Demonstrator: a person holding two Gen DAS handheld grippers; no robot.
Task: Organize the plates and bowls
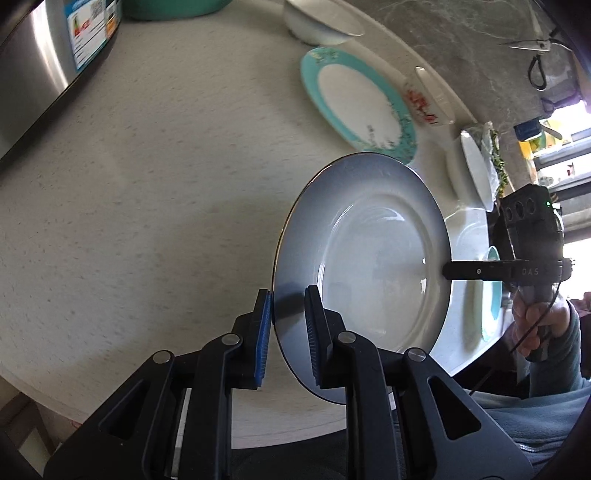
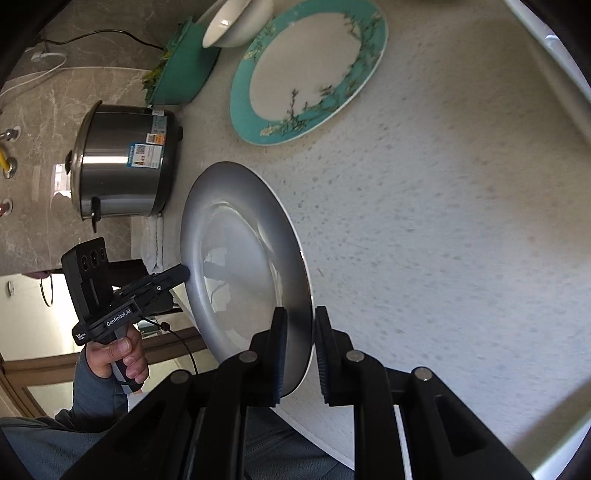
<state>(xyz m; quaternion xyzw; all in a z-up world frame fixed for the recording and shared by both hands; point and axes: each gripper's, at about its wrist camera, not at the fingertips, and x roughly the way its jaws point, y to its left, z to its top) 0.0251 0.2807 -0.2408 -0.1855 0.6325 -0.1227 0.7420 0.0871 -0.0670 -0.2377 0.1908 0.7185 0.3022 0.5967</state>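
Both jaws round white plate [image 1: 373, 254] rim

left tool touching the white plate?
Touching. In the left wrist view, the left tool straddles the white plate rim, with one blue pad against its edge.

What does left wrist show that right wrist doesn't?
Left wrist only: a clear glass bowl with red print and a white dish on edge at the counter's far side.

Right wrist only: the whole stainless steel rice cooker, the white cords on the grey marble wall, and a folded white towel.

Both: the grey-white round plate gripped on opposite rims by the left gripper and right gripper, the teal-rimmed floral plate and a white bowl.
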